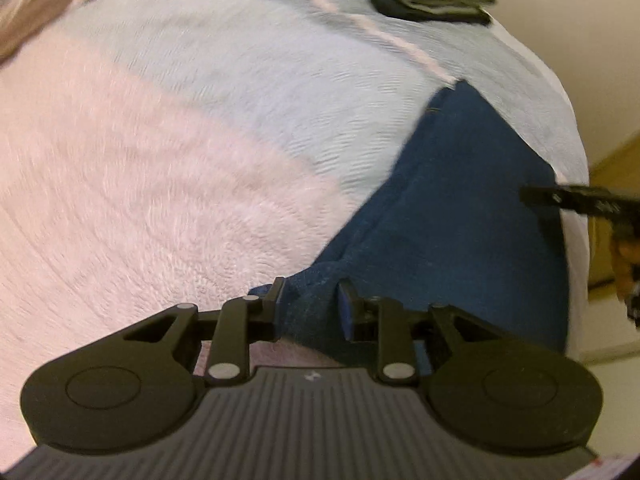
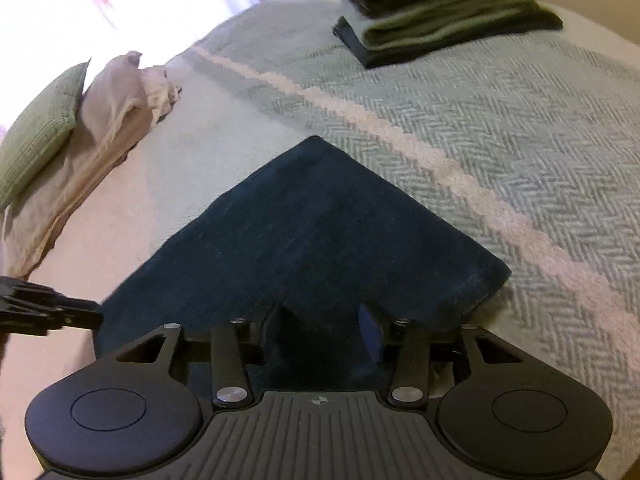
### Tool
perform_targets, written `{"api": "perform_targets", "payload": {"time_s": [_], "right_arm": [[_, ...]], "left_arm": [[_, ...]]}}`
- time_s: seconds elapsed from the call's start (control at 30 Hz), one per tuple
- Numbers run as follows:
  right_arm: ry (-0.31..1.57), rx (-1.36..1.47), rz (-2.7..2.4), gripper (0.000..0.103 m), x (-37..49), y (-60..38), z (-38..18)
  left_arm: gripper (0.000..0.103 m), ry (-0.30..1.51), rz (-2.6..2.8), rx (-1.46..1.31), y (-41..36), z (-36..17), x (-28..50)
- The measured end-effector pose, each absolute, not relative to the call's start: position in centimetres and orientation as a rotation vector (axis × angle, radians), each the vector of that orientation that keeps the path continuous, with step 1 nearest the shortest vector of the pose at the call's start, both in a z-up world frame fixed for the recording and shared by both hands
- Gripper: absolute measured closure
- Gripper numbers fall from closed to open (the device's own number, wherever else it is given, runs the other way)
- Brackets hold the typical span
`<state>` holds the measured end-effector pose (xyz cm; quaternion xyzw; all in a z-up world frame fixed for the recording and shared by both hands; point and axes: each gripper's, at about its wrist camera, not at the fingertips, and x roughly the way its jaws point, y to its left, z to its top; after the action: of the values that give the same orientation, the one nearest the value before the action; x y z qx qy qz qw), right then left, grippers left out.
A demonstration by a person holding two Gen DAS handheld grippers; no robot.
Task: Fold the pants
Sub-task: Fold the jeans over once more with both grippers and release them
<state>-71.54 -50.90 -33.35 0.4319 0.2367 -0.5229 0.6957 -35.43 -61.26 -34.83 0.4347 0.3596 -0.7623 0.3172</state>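
Note:
Dark blue pants (image 1: pixel 460 220) lie folded on a bed covered with a pale herringbone blanket (image 1: pixel 240 80). In the left wrist view my left gripper (image 1: pixel 313 302) is shut on a bunched edge of the pants, with cloth pressed between its fingers. My right gripper (image 1: pixel 568 200) shows as a black bar at the far side of the pants. In the right wrist view the pants (image 2: pixel 320 216) spread out as a flat folded panel, and my right gripper (image 2: pixel 322 320) is shut on their near edge. The left gripper (image 2: pixel 60 314) sits at the panel's left corner.
A stack of folded dark and green clothes (image 2: pixel 448 8) rests at the far end of the blanket (image 2: pixel 520 140). A green pillow (image 2: pixel 40 128) and a crumpled beige one (image 2: pixel 116 92) lie at the left. The bed's edge and a hand (image 1: pixel 628 260) show at right.

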Motion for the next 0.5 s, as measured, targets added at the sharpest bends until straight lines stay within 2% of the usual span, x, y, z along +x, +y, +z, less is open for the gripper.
{"api": "perform_targets", "payload": {"time_s": [0.1, 0.2, 0.3, 0.4, 0.5], "right_arm": [[0.571, 0.963, -1.190, 0.061, -71.2, -50.3, -32.2], [0.616, 0.988, -1.229, 0.061, -71.1, -49.1, -30.3], [0.614, 0.999, -1.255, 0.059, -71.4, -47.0, -27.6], [0.621, 1.000, -1.247, 0.049, -71.9, -44.9, -25.4], [0.677, 0.974, -1.213, 0.043, -72.6, -43.4, -23.7]], "left_arm": [[0.079, 0.956, -2.005, 1.105, -61.2, -35.0, -35.1], [0.083, 0.911, -1.945, 1.089, -60.1, -32.6, -34.0], [0.083, 0.921, -1.906, 1.036, -58.1, -29.6, -31.9], [0.083, 0.912, -1.886, 0.998, -55.7, -27.0, -30.8], [0.083, 0.904, -1.863, 0.968, -53.0, -25.2, -30.5]]}}
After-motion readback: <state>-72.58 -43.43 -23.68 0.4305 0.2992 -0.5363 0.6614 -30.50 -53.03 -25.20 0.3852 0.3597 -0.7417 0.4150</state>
